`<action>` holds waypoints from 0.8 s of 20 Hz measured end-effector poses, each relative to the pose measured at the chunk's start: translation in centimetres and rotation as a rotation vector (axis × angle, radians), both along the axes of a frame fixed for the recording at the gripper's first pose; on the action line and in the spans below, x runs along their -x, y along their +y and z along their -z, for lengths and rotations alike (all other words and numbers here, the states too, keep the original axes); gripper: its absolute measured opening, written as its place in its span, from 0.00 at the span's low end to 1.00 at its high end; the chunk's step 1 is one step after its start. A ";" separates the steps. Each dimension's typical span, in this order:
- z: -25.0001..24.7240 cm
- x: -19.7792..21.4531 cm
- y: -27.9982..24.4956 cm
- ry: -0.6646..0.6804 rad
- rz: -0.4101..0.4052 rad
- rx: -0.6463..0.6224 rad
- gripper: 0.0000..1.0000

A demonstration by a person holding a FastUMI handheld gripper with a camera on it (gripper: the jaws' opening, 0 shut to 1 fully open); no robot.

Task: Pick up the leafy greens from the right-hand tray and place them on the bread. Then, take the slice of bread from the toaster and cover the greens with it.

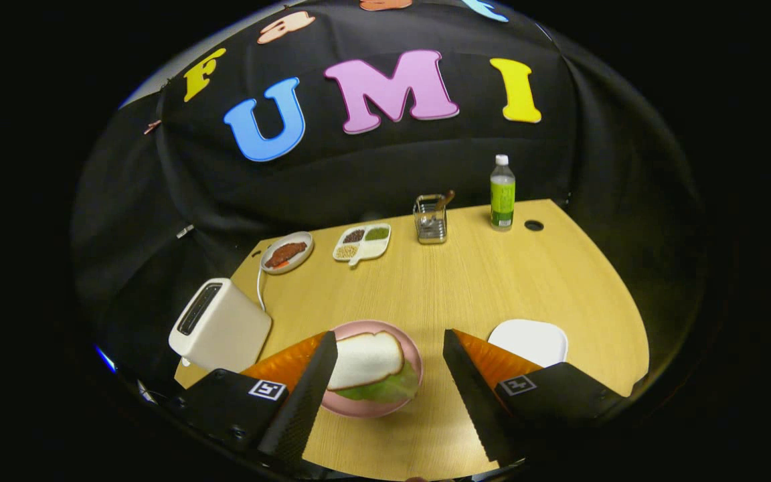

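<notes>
Wooden worktop (466, 281) inspected: we find the claw (389, 378) released and empty, the bread slice (365, 360) covering the greens (385, 389) at its ten o'clock, just ahead.

My gripper (390, 355) hangs with fingers spread wide over the pale wooden surface (466, 281). Between them sits a round pink plate (412, 355), where a white bread slice (365, 360) covers green leafy lettuce (385, 389). A white toaster (219, 326) stands beside.

bottle (502, 194) label: unreadable (too small) | other txt: none legible
</notes>
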State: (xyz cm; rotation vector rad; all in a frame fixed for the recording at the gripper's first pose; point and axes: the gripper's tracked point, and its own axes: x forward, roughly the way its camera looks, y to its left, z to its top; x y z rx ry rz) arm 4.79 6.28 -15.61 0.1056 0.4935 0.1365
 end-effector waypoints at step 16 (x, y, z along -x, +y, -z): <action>-11.7 10.9 -1.8 -0.328 0.096 0.100 0.98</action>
